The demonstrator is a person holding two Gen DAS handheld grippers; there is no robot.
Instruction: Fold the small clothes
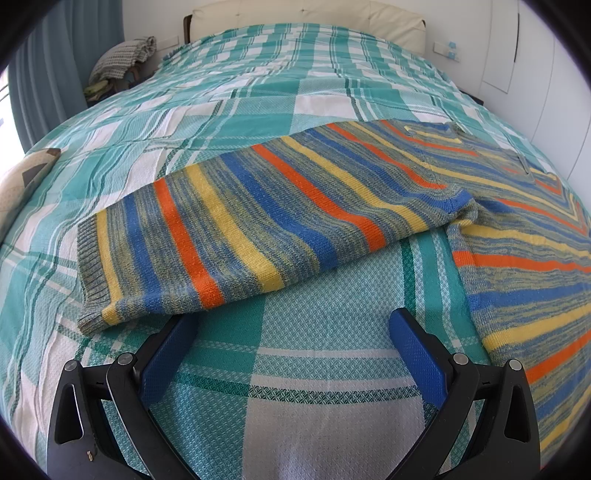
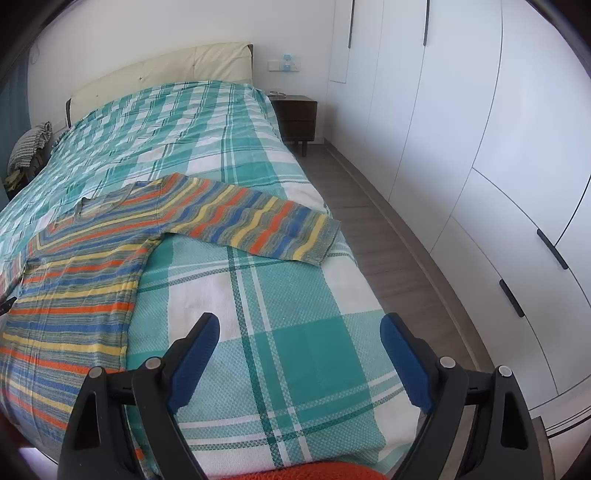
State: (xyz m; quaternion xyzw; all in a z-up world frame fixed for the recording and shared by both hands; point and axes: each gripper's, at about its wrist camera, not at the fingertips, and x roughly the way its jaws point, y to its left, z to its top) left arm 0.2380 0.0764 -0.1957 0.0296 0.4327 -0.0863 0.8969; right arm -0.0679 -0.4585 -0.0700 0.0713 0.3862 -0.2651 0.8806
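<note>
A striped knit sweater (image 1: pixel 517 206) in blue, orange, yellow and grey lies flat on a bed, both sleeves spread out. In the left wrist view its sleeve (image 1: pixel 236 229) stretches leftward across the cover, cuff at the left. My left gripper (image 1: pixel 291 325) hovers just below that sleeve, open, with only bedcover between its blue pads; the left fingertip sits at the sleeve's lower edge. The right wrist view shows the sweater body (image 2: pixel 74 288) at the left and the other sleeve (image 2: pixel 258 221) reaching toward the bed's right edge. My right gripper (image 2: pixel 299 328) is open over bare cover, short of that sleeve.
A teal and white checked bedcover (image 2: pixel 303 350) covers the bed. Its right edge drops to a wooden floor (image 2: pixel 373 229). White wardrobe doors (image 2: pixel 480 147) line the right side. A dark nightstand (image 2: pixel 297 118) stands by the cream headboard (image 1: pixel 306 18). A pile of cloth (image 1: pixel 122 59) sits far left.
</note>
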